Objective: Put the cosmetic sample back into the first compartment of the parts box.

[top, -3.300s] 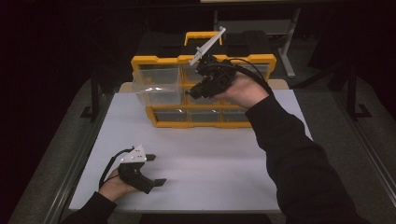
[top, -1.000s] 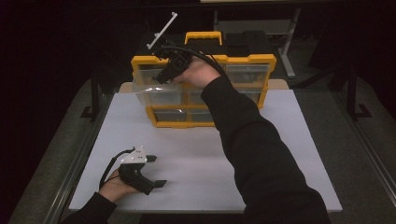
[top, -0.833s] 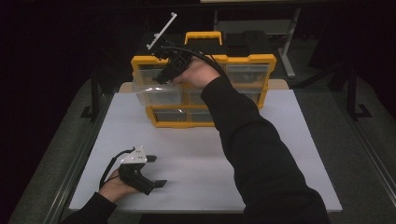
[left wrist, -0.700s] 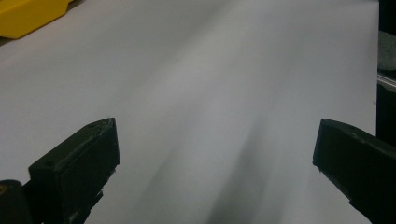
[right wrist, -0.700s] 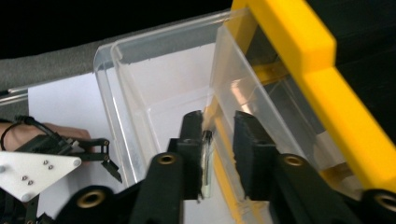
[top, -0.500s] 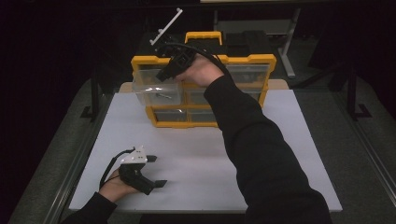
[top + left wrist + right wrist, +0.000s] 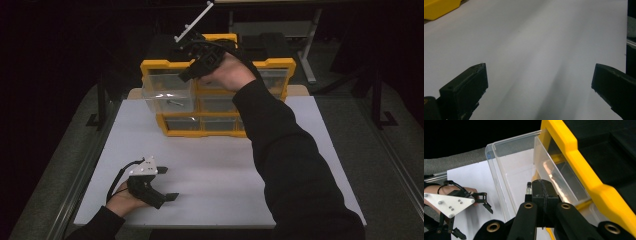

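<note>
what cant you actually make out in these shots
- What the right claw pinches: in the right gripper view its shut jaws cover all but a small dark tip.
- The small item in the clear drawer: too small to identify in the high view.
- The lower drawers' contents: dim and partly behind the person's sleeve in the high view.

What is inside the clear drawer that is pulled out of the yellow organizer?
In the high view one small screw lies in the clear drawer. The right gripper, shut, hangs over its inner end, so the floor beneath stays hidden.
</note>
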{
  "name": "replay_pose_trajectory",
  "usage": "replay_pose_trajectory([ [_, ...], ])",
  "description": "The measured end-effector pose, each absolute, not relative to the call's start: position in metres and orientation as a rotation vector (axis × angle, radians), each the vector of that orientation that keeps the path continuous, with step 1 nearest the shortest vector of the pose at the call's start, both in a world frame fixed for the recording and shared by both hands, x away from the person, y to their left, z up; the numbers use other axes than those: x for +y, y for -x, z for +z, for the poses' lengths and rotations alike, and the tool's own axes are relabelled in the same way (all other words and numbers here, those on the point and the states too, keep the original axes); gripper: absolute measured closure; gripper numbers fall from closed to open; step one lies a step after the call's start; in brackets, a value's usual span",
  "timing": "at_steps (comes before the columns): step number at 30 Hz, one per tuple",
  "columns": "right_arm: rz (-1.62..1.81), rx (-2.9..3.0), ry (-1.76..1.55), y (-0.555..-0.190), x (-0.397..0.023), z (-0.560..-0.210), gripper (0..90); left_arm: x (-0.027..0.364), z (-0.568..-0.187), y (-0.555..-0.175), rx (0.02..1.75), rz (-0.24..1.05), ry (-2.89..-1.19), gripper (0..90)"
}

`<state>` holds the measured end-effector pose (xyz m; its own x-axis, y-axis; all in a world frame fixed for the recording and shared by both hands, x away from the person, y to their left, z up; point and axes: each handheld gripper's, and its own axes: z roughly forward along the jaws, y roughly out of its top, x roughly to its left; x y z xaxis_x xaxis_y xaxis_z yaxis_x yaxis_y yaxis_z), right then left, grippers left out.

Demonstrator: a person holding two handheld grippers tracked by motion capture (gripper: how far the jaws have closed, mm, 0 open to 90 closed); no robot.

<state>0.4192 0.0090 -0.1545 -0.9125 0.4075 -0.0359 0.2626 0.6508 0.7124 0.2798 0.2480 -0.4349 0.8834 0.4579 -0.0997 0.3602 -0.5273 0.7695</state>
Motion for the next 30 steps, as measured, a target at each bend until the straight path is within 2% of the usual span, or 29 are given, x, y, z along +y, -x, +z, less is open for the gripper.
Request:
replay_pose_trajectory([
  [20,1.123,2.636,-0.629,-0.412,-0.043,-0.169,86.8,0.247,-0.437,-0.281,0.595,0.136,-2.184,0.0],
  [21,1.122,2.637,-0.632,-0.411,-0.045,-0.170,85.5,0.247,-0.437,-0.280,0.595,0.137,-2.186,0.0],
  [23,1.122,2.629,-0.623,-0.408,-0.051,-0.178,76.7,0.247,-0.436,-0.280,0.597,0.136,-2.187,0.0],
  [26,1.131,2.623,-0.633,-0.407,-0.054,-0.182,73.1,0.247,-0.436,-0.280,0.599,0.134,-2.186,0.0],
  [30,1.148,2.601,-0.650,-0.404,-0.062,-0.194,63.3,0.246,-0.436,-0.280,0.600,0.134,-2.185,0.0],
])
